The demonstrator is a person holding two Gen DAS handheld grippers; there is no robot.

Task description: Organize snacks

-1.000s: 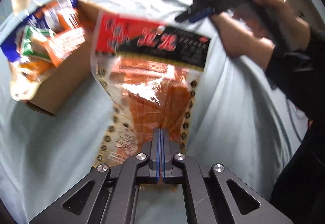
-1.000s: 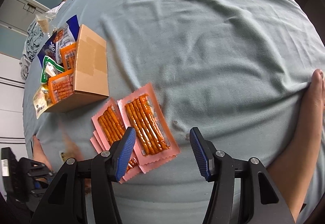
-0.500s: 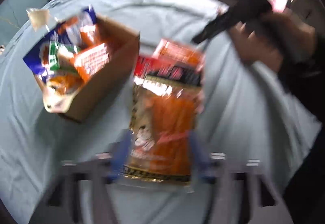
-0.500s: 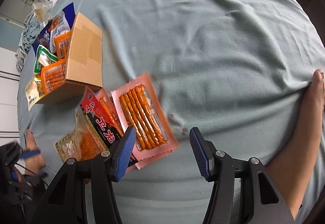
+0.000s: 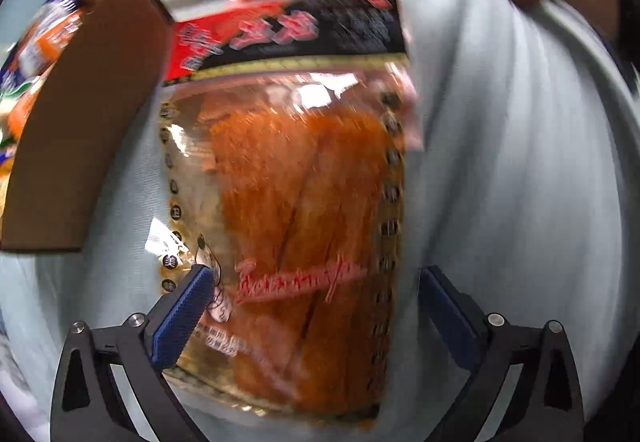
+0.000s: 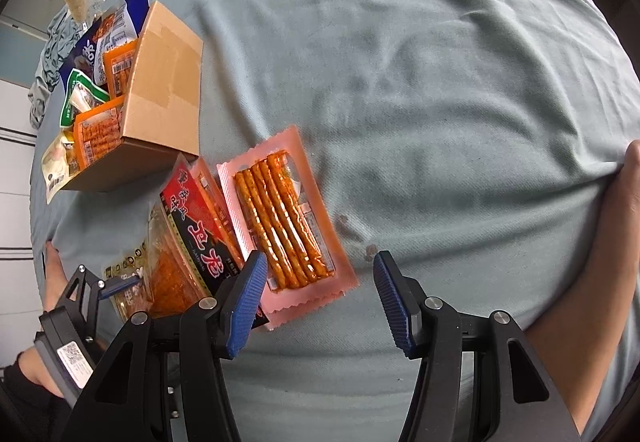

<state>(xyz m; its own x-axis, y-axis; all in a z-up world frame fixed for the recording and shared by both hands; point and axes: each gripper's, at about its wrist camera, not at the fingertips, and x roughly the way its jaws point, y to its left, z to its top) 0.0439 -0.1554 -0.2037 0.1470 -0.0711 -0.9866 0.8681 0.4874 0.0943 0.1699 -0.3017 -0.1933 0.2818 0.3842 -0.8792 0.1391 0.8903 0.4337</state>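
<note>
A large clear bag of orange spicy strips with a red and black header (image 5: 296,201) lies on the pale cloth, partly over pink packs; it also shows in the right wrist view (image 6: 180,254). My left gripper (image 5: 316,310) is open, its blue pads either side of the bag's lower end, not gripping it. My right gripper (image 6: 320,302) is open and empty, just below a pink pack of orange sticks (image 6: 284,217). A cardboard box (image 6: 160,97) holding several snack packs (image 6: 96,101) stands left of the packs.
Grey-green cloth (image 6: 420,81) covers the table, with small dark stains (image 6: 352,238) near the pink pack. A person's hand (image 6: 628,193) presses the cloth at the right edge. A clear bag and crumpled cloth (image 6: 76,1) lie beyond the box.
My left gripper opened and let go of the orange strip bag, which now lies on the cloth over the pink packs. The right gripper moved slightly closer to the packs.
</note>
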